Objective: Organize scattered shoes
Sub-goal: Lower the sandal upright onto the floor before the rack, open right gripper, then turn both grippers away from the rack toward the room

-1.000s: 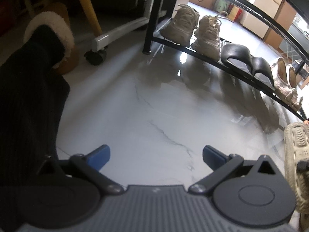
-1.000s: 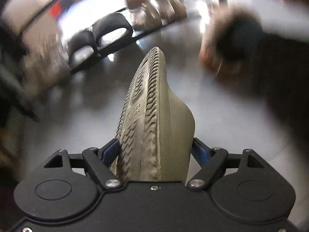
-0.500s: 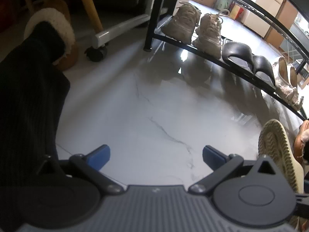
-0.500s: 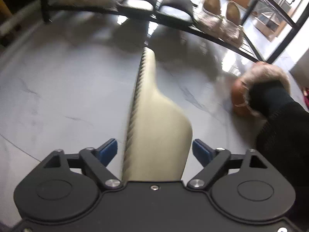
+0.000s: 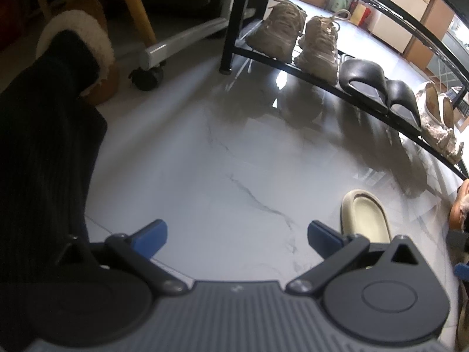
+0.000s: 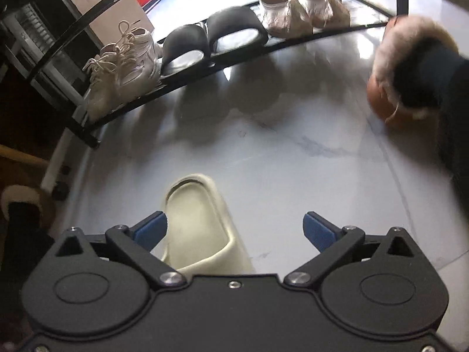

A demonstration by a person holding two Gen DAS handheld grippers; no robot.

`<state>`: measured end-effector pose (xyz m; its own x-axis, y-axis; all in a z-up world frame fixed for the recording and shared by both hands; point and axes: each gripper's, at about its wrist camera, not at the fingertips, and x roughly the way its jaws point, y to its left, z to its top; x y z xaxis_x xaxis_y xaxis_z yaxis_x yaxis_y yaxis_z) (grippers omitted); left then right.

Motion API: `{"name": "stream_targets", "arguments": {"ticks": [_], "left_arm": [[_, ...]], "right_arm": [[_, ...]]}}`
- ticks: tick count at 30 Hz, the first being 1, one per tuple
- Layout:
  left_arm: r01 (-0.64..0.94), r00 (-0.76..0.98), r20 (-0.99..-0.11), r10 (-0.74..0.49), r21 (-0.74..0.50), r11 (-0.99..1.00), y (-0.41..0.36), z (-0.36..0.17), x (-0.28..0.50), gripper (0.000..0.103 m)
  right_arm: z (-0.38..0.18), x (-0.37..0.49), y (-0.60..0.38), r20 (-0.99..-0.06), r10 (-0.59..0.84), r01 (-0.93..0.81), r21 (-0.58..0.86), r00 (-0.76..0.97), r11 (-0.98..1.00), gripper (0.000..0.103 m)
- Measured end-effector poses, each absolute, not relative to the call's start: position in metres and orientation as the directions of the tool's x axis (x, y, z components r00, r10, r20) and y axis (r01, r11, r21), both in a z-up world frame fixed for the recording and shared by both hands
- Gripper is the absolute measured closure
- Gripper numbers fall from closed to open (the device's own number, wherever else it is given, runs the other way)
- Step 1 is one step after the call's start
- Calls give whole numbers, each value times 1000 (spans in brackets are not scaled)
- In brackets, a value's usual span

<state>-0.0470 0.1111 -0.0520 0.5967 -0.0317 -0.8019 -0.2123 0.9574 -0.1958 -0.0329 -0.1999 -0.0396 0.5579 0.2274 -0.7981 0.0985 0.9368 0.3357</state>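
Note:
A cream slide sandal (image 6: pixel 199 223) lies sole-down on the marble floor, just ahead of my right gripper (image 6: pixel 234 230), toward its left finger; the jaws are open and hold nothing. The sandal also shows in the left wrist view (image 5: pixel 365 215), right of my open, empty left gripper (image 5: pixel 236 236). The black shoe rack (image 5: pixel 319 80) holds beige sneakers (image 5: pixel 299 41), black slides (image 5: pixel 378 86) and light flats (image 5: pixel 438 123). In the right wrist view the rack (image 6: pixel 293 44) carries the sneakers (image 6: pixel 123 64), slides (image 6: pixel 211 36) and flats (image 6: pixel 299 3).
A brown fur-lined slipper with a dark-sleeved leg in it stands at the left (image 5: pixel 82 58), another at the right (image 6: pixel 407 73). A white wheeled frame (image 5: pixel 176 47) and a yellow leg (image 5: pixel 134 6) stand left of the rack.
My right gripper held the cream sandal on its side, swung it toward the rack, then opened; the sandal now lies flat on the floor. The left gripper stayed nearly still.

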Motion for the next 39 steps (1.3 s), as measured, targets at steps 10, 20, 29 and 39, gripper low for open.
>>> {"name": "stream_targets", "arguments": {"ticks": [10, 20, 29, 39], "left_arm": [[-210, 594, -803, -44, -208, 955, 112, -53, -47, 1], [-209, 580, -813, -52, -210, 955, 111, -55, -45, 1], [-211, 578, -814, -54, -214, 954, 112, -56, -44, 1], [-215, 570, -820, -55, -214, 953, 113, -58, -42, 1]], "right_arm": [[-67, -51, -113, -825, 192, -282, 41, 532, 959, 0], [-93, -41, -118, -850, 186, -208, 92, 493, 974, 0], [-77, -37, -144, -779, 82, -40, 74, 621, 996, 3], [-96, -29, -169, -796, 12, 26, 35, 605, 999, 1]]}}
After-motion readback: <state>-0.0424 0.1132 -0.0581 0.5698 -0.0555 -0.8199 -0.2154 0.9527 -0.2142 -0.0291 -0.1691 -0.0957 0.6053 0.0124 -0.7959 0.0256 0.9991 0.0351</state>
